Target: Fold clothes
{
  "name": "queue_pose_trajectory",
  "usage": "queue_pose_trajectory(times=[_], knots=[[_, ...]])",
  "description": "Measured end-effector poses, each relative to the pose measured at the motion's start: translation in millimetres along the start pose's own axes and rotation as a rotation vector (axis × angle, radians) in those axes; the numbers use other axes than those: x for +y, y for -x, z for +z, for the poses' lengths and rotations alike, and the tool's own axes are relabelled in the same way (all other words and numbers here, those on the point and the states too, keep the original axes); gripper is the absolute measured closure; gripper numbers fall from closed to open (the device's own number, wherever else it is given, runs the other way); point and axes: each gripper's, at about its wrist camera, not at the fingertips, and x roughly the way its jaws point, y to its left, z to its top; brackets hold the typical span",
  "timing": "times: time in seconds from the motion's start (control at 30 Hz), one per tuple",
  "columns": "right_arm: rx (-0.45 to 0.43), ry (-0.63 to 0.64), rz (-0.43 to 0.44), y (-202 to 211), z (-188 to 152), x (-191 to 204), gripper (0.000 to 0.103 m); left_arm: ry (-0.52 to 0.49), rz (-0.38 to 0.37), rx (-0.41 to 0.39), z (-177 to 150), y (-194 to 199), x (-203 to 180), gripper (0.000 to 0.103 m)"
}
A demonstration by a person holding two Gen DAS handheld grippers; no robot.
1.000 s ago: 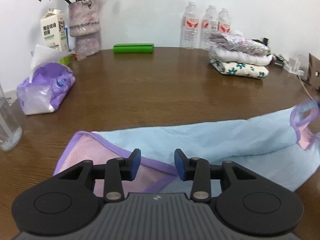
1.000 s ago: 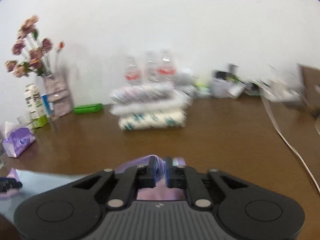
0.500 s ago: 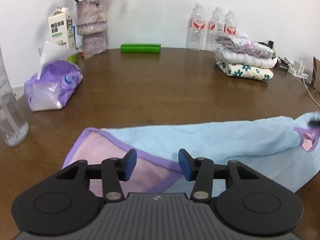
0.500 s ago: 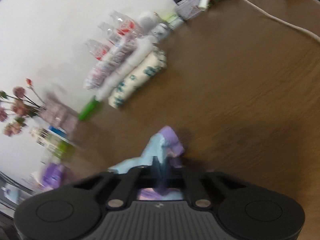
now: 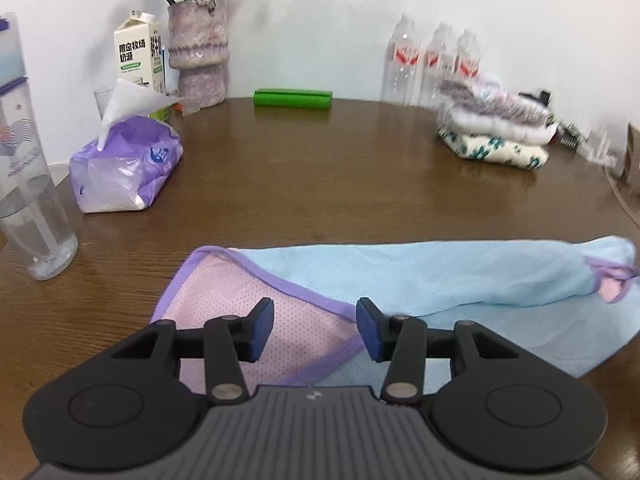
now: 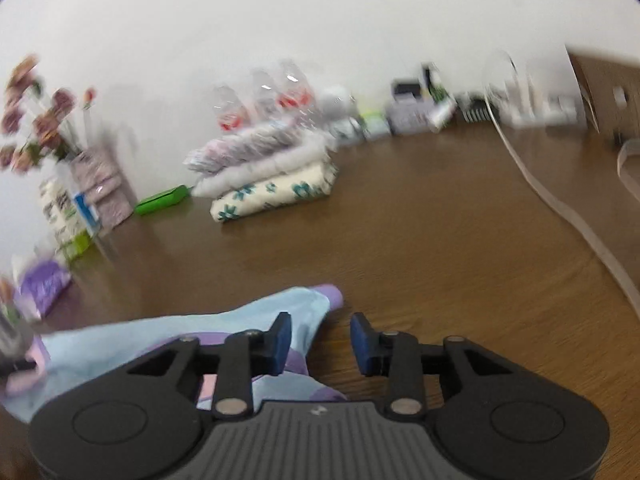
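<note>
A light blue garment with purple trim and a pink inner side lies stretched across the brown table. My left gripper hovers open over its turned-back pink corner, pressing on nothing. In the right wrist view the garment's other end rests on the table with its purple tip by the left finger. My right gripper has its jaws opening. The cloth lies beneath them and the pads do not press it.
A stack of folded clothes sits at the back right before three water bottles. A tissue pack, a clear bottle, a milk carton, a vase and a green box line the left and back. A white cable runs on the right.
My right gripper was shut on the garment's end and has opened and let it go. The end now lies on the table. My left gripper opened slightly wider.
</note>
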Motion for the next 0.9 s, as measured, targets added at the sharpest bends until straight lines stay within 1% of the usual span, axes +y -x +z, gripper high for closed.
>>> queue_pose_trajectory(times=[0.03, 0.1, 0.13, 0.23, 0.3, 0.33, 0.37, 0.4, 0.47, 0.5, 0.53, 0.6, 0.63, 0.73, 0.83, 0.9], knots=[[-0.001, 0.034, 0.020, -1, 2, 9, 0.084, -0.004, 0.005, -0.007, 0, 3, -1, 0.056], [0.011, 0.103, 0.069, -7, 2, 28, 0.085, -0.007, 0.002, -0.007, 0, 1, -4, 0.056], [0.021, 0.139, 0.080, -15, 1, 38, 0.085, -0.008, -0.002, -0.005, 0, 0, -6, 0.056], [0.070, 0.190, 0.043, -38, -5, 54, 0.085, -0.011, -0.002, -0.007, -3, -1, -7, 0.056], [0.106, 0.193, 0.023, -45, -8, 54, 0.092, -0.005, 0.000, -0.010, -4, 0, -5, 0.056], [0.109, 0.192, 0.006, -44, -7, 54, 0.094, 0.001, 0.008, -0.011, -5, 0, -2, 0.055], [0.112, 0.191, -0.011, -43, -6, 54, 0.093, 0.008, 0.022, -0.014, -5, 2, 1, 0.054], [0.100, 0.202, -0.003, -39, -4, 57, 0.087, 0.018, 0.040, -0.019, -5, 4, 4, 0.054], [0.062, 0.236, 0.040, -26, -1, 65, 0.087, 0.050, 0.064, -0.039, -6, 11, 11, 0.052], [0.050, 0.258, 0.080, -21, 1, 71, 0.081, 0.065, 0.073, -0.048, -7, 17, 15, 0.050], [0.046, 0.284, 0.126, -17, 3, 78, 0.071, 0.079, 0.086, -0.056, -8, 22, 19, 0.048], [0.056, 0.340, 0.197, -16, 6, 93, 0.061, 0.092, 0.127, -0.061, -12, 32, 24, 0.044], [0.072, 0.369, 0.210, -18, 4, 101, 0.061, 0.093, 0.151, -0.054, -15, 35, 26, 0.043], [0.107, 0.418, 0.246, -32, -4, 121, 0.061, 0.098, 0.209, -0.029, -26, 44, 34, 0.043], [0.142, 0.452, 0.298, -43, -15, 135, 0.061, 0.121, 0.228, -0.017, -34, 51, 41, 0.043], [0.179, 0.498, 0.278, -50, -23, 146, 0.061, 0.142, 0.227, -0.020, -34, 51, 47, 0.043]])
